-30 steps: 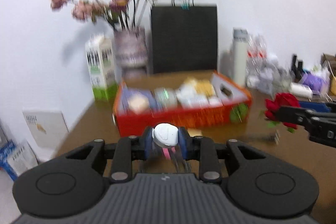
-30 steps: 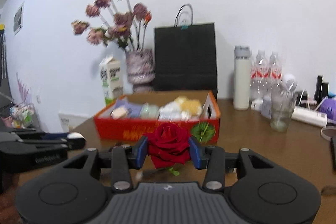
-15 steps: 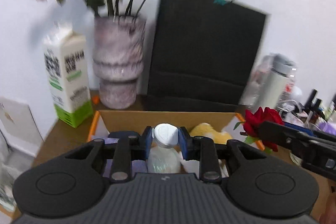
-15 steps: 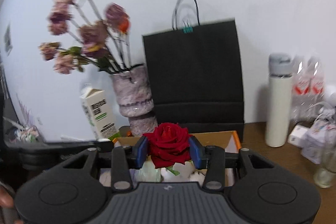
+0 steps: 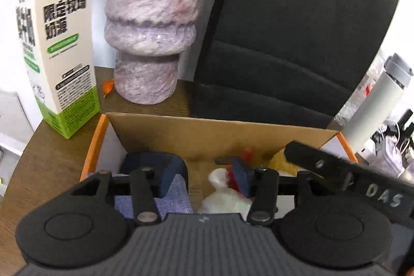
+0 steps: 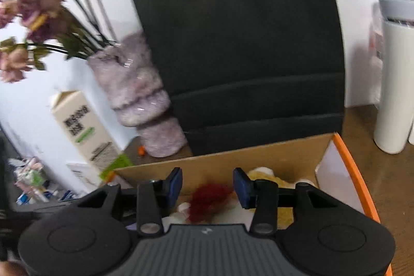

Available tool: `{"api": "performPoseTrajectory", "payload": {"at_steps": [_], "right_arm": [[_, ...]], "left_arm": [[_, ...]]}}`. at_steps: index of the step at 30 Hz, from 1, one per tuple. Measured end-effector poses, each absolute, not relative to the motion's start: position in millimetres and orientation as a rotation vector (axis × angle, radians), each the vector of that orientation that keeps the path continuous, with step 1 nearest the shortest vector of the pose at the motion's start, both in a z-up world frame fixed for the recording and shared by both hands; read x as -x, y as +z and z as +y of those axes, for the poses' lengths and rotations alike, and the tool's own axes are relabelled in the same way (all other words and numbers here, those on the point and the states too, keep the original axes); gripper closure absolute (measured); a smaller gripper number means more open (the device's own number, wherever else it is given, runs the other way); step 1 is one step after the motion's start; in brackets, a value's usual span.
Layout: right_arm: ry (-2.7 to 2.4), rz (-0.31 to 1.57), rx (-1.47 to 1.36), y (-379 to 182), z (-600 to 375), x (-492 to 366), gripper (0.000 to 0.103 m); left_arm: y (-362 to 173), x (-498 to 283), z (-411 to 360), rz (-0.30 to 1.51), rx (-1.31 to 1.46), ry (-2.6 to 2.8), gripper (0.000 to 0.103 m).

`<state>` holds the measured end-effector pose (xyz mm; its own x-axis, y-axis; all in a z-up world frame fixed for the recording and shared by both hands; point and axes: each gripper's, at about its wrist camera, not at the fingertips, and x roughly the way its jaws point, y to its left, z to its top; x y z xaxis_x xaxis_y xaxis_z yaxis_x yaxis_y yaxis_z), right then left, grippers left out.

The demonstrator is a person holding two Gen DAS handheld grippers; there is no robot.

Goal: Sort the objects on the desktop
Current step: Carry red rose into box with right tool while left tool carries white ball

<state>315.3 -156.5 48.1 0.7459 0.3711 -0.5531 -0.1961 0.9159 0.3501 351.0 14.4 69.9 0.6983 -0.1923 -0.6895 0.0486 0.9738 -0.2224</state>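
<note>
while both tools hang over the box, the risks sit close to the jaws:
left gripper (image 5: 204, 177): jaws opening, pads apart; the white-capped bottle (image 5: 220, 192) lies low centre of frame between them, free of the pads, inside the orange cardboard box (image 5: 94, 146).
right gripper (image 6: 207, 188): jaws opening, pads clear of the red rose (image 6: 207, 201), which sits blurred at lower centre among the box contents.
risk, collision: right tool's arm crosses the left view's lower right, just beside the left one; pulling out together could knock them.
risk, rose: soft bloom could snag a pad and lift out.
risk, neighbours: purple vase (image 5: 152, 25) and milk carton (image 5: 59, 48) stand just behind the box; a swing back could tip them.
left view only: bottle, blue pouch (image 5: 155, 170).
right view only: dried flowers (image 6: 38, 7), white flask (image 6: 393, 84) in full.
</note>
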Motion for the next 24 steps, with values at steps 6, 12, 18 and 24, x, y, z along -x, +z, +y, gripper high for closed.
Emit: {"api": "performPoseTrajectory", "payload": {"at_steps": [6,12,18,24], "right_arm": [[0.308,0.67,-0.372,45.2,-170.6,-311.1,0.036],[0.264,0.573,-0.309,80.1,-181.7,-279.7,0.016],[0.206,0.63,-0.165,86.0,-189.1,-253.9,0.016],[0.167,0.619,-0.094,92.5,-214.4,-196.1,0.015]], "left_arm": [[92.7,-337.7,26.3,0.726,0.163,-0.092,0.025],[103.8,-301.2,18.7,0.697,0.124,0.008,0.002],[106.0,-262.1,8.7,0.753,0.073,0.008,0.0],[109.7,-193.5,7.1,0.726,0.023,0.032,0.0]]}}
